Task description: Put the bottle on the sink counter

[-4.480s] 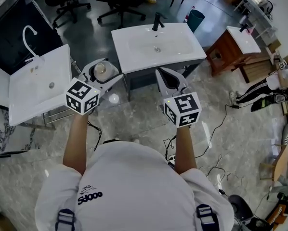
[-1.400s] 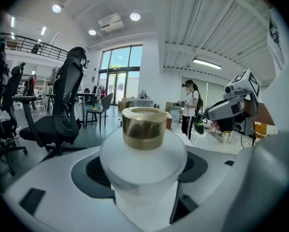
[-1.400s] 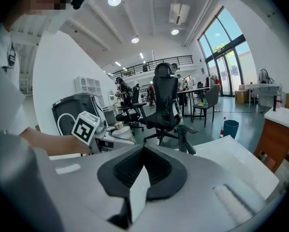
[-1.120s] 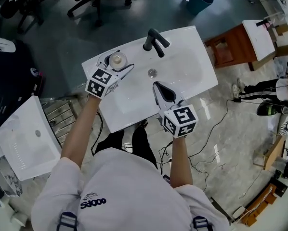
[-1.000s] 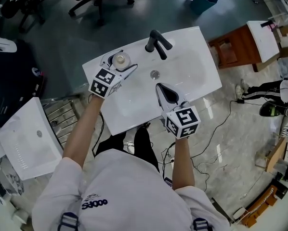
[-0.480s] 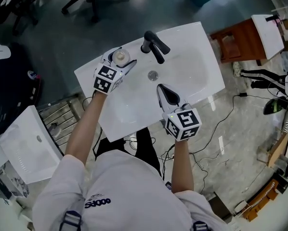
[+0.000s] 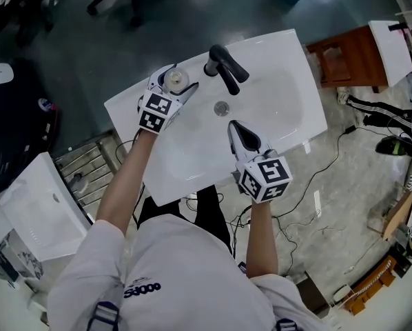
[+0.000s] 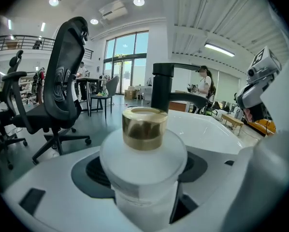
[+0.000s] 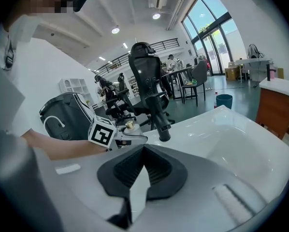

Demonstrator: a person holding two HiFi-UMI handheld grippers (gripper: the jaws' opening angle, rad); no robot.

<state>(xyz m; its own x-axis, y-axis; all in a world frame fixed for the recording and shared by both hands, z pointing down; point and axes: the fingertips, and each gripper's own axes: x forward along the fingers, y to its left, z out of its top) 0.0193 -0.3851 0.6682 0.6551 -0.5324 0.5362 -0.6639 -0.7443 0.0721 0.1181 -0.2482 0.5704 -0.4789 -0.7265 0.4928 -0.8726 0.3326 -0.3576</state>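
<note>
Your left gripper (image 7: 181,78) hangs over the back left corner of the white sink counter (image 7: 292,54). The counter's rear and left edges run close by it, with dark floor beyond. To its right the black faucet (image 7: 224,64) stands near, its spout reaching over the basin (image 7: 264,105). The widest open room is the basin itself, around the drain (image 7: 222,107) and out to the right rim.

Your right gripper (image 7: 233,125) sits over the basin's front part, just below the drain. Its jaws are pressed together with nothing between them.

The head view gives you only the top of the bottle (image 7: 173,81), a round cap ringed by the jaws. The left gripper view shows the frosted white body and gold cap (image 8: 144,128) upright, clamped on both sides between that gripper's wide-set pads, with the faucet just behind and an office chair (image 8: 62,91) farther off. The right gripper view catches the bottle from the side, above the corner flat. No view lets you tell whether its base touches the counter.
</note>
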